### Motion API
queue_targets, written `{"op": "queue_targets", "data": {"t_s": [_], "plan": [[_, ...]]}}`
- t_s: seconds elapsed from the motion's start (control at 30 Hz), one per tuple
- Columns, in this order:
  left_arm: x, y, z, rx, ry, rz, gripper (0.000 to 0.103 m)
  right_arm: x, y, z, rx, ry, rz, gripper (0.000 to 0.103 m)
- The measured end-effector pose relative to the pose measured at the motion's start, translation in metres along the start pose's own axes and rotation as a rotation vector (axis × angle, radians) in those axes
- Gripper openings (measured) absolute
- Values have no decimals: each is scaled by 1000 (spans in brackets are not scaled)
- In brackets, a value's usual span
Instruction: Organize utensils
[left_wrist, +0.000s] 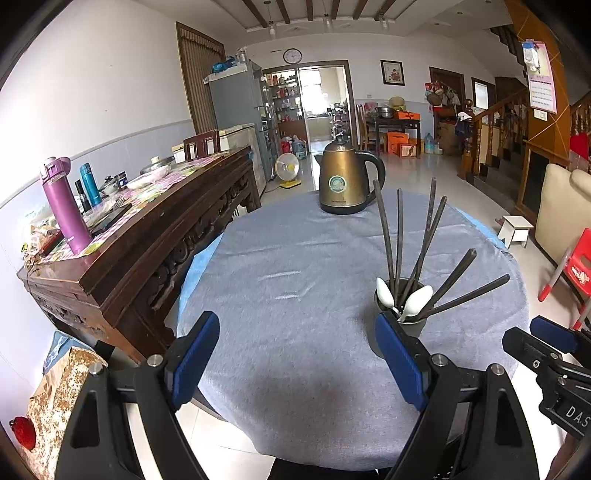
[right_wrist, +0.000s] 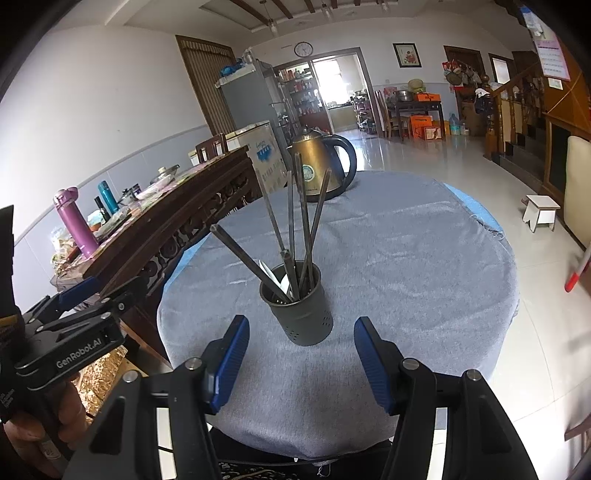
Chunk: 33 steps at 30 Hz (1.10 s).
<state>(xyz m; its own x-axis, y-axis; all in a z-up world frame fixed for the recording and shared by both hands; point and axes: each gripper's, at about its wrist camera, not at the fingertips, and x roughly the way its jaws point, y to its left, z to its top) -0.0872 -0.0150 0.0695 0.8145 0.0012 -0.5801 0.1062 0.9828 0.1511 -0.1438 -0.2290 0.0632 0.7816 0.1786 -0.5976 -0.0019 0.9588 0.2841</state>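
Observation:
A dark perforated utensil holder (right_wrist: 301, 312) stands upright on the round table's grey cloth (right_wrist: 388, 258). It holds several dark chopsticks (right_wrist: 304, 221) and white spoons (left_wrist: 412, 301). In the left wrist view the holder (left_wrist: 410, 326) sits just past my right-hand finger. My left gripper (left_wrist: 295, 354) is open over bare cloth near the table's front edge, nothing between its fingers. My right gripper (right_wrist: 301, 360) is open too, a little short of the holder and centred on it, not touching. Each gripper shows at the edge of the other's view.
A bronze electric kettle (left_wrist: 345, 181) stands at the table's far side. A carved wooden sideboard (left_wrist: 147, 236) with bottles and dishes runs along the left, close to the table. A white stool (right_wrist: 541, 212) and a red chair (left_wrist: 578, 266) stand on the floor to the right.

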Motion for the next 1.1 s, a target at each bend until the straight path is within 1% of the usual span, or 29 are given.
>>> {"op": "queue_targets", "data": {"t_s": [0.53, 1.1], "plan": [[4, 2, -2, -1, 13, 0, 86, 5, 5, -1, -10, 11, -4, 63], [14, 13, -5, -21, 23, 1, 86, 20, 16, -1, -48, 36, -38, 63]]}}
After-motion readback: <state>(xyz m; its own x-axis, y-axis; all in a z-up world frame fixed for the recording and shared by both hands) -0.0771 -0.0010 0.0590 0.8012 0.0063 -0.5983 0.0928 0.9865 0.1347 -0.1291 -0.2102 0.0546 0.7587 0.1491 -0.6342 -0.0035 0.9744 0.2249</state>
